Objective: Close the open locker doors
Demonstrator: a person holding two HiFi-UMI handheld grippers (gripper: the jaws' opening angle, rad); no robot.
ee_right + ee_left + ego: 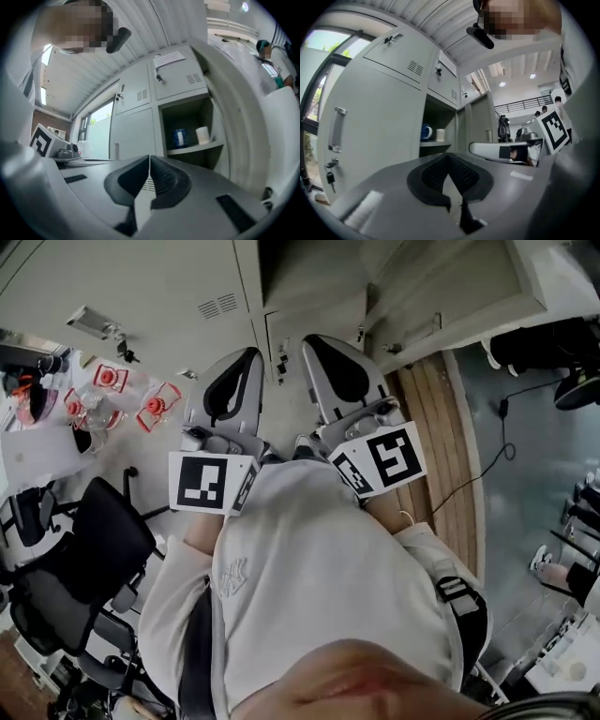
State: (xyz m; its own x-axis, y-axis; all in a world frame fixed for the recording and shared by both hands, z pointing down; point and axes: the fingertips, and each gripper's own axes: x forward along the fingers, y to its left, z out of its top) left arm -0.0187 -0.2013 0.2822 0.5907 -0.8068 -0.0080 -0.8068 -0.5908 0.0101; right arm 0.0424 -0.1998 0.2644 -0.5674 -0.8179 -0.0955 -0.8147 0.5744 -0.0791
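Both the left gripper (pixel 449 158) and right gripper (pixel 149 160) are pressed together, empty, facing the open locker (pixel 213 123) with a blue cup (pixel 179 138) inside

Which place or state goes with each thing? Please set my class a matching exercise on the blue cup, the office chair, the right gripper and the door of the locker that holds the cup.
Things:
1. blue cup
2. office chair
3. right gripper
4. locker door

Places or states:
A. jaws together, nothing between them
B. swung open
C. on the shelf inside the open locker
D. low at the head view's left side

Pairs: 1-C, 2-D, 3-A, 4-B
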